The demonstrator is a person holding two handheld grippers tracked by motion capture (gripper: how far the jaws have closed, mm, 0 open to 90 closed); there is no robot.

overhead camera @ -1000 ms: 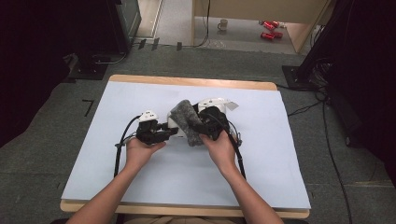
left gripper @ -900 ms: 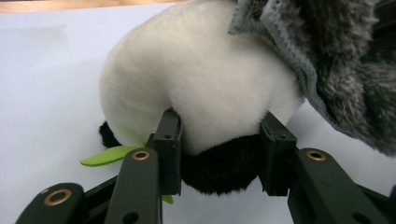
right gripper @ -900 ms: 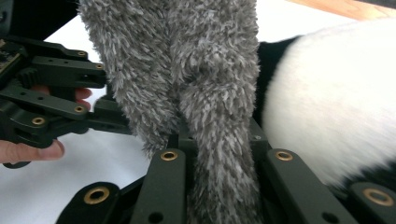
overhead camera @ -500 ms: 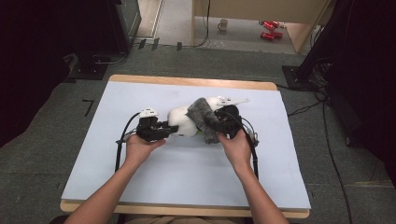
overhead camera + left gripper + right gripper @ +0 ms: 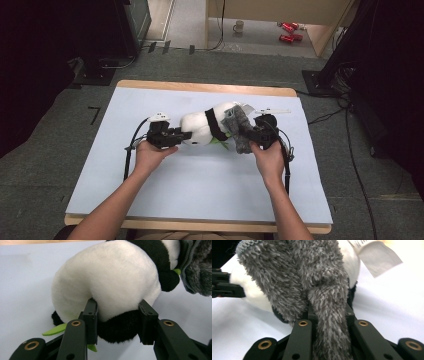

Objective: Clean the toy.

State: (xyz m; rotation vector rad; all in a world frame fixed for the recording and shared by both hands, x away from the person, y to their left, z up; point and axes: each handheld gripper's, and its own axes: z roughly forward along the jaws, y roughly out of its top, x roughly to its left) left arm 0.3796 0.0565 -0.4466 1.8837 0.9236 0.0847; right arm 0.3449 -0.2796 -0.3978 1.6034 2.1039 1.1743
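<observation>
A black-and-white panda plush (image 5: 197, 127) lies on its side on the pale mat (image 5: 200, 185), mid-table. My left gripper (image 5: 184, 136) is shut on the panda's rear end; in the left gripper view the pads (image 5: 92, 315) squeeze the white and black fur (image 5: 110, 282). A grey fuzzy cloth cover (image 5: 237, 129) sits over the panda's head end. My right gripper (image 5: 248, 136) is shut on that cover, and a strip of grey pile (image 5: 329, 315) runs down between its jaws in the right gripper view. Green felt leaves (image 5: 55, 329) poke out under the panda.
The mat lies on a wooden table (image 5: 200, 87). A white fabric tag (image 5: 379, 257) sticks out beyond the cover. Cables (image 5: 131, 150) trail from both grippers toward the person. On the floor beyond the table stand a cup (image 5: 239, 26) and red items (image 5: 287, 31).
My right gripper has moved right with the grey cover, sliding it off the panda's body, so much more white fur shows. The left gripper has stayed put on the panda.
</observation>
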